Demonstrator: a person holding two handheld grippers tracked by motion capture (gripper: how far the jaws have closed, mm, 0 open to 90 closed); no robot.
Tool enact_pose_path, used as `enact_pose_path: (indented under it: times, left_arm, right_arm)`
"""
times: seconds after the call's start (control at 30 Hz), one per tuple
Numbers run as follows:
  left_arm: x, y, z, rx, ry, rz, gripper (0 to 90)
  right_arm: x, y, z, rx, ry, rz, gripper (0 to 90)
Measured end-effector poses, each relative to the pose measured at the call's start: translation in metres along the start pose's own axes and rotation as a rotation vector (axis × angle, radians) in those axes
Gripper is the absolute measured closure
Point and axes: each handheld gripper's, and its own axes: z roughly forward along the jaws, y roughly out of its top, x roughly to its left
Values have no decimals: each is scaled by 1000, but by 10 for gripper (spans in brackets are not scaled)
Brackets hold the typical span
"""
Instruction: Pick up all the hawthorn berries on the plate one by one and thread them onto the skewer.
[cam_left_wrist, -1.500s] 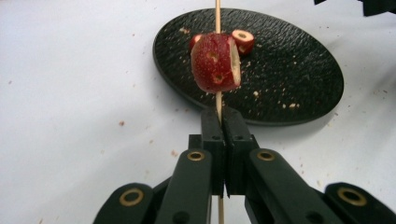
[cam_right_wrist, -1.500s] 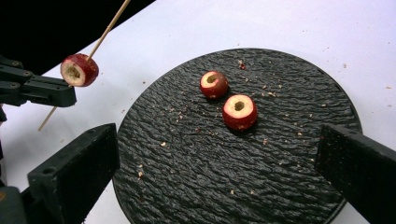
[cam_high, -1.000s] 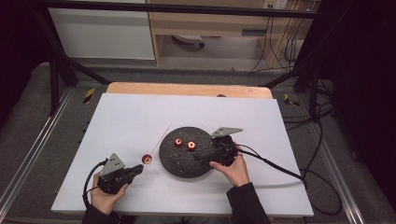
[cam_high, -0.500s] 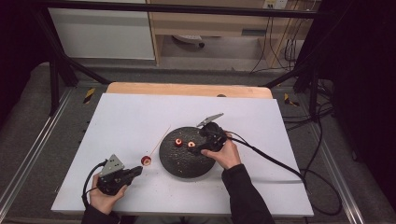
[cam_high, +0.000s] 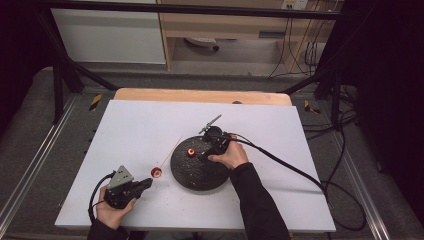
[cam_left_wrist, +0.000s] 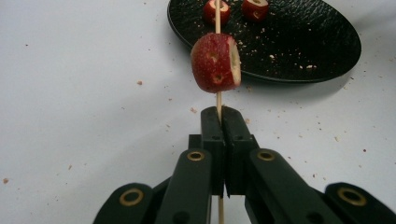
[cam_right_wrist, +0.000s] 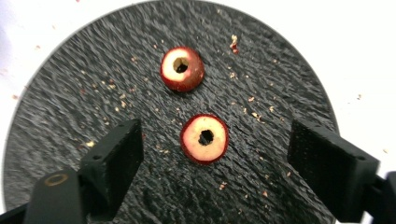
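Left claw (cam_left_wrist: 219, 116): pinching a thin wooden skewer (cam_left_wrist: 217, 100) low over the desk (cam_high: 125, 130), one red fruit slice (cam_left_wrist: 215, 62) threaded on it.
Right claw (cam_right_wrist: 210, 154): spread, jaws just been closing, straddling a cored fruit slice (cam_right_wrist: 204, 138) without touching.
Plate (cam_right_wrist: 93, 84): black, holding a second slice (cam_right_wrist: 182, 68).

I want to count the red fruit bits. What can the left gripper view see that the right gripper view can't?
The left gripper view alone has the skewer pinched in the shut left gripper, with one cored fruit piece threaded on it above the white table.

The right gripper view alone has the right gripper, its jaws apart and just been closing, with the nearer fruit piece between them, untouched.

Both share the black plate and two cored fruit pieces on it.
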Motion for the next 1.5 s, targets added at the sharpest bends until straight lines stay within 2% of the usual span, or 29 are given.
enact_pose_path:
  times: [0.27, 0.53, 0.73, 0.93, 1.17, 1.47, 1.5]
  left_arm:
    - [0, 0, 1, 5, -2, 0, 884]
    - [0, 0, 2, 10, -3, 1, 884]
    - [1, -1, 2, 13, -3, 3, 884]
    - [0, -1, 2, 15, -3, 4, 884]
    - [0, 0, 2, 13, -3, 5, 884]
    - [-1, -1, 2, 8, -3, 5, 884]
    - [-1, -1, 2, 8, -3, 5, 884]
  right_arm:
    - [-3, 1, 13, 52, 30, -12, 348]
    - [-7, 2, 18, 85, 62, -18, 474]
    - [-8, 3, 18, 92, 73, -19, 560]
    - [-8, 5, 20, 94, 84, -34, 605]
    - [-6, 5, 18, 104, 87, -6, 612]
    - [-5, 6, 5, 53, 91, 67, 615]
    - [-5, 7, 3, 47, 97, 86, 615]
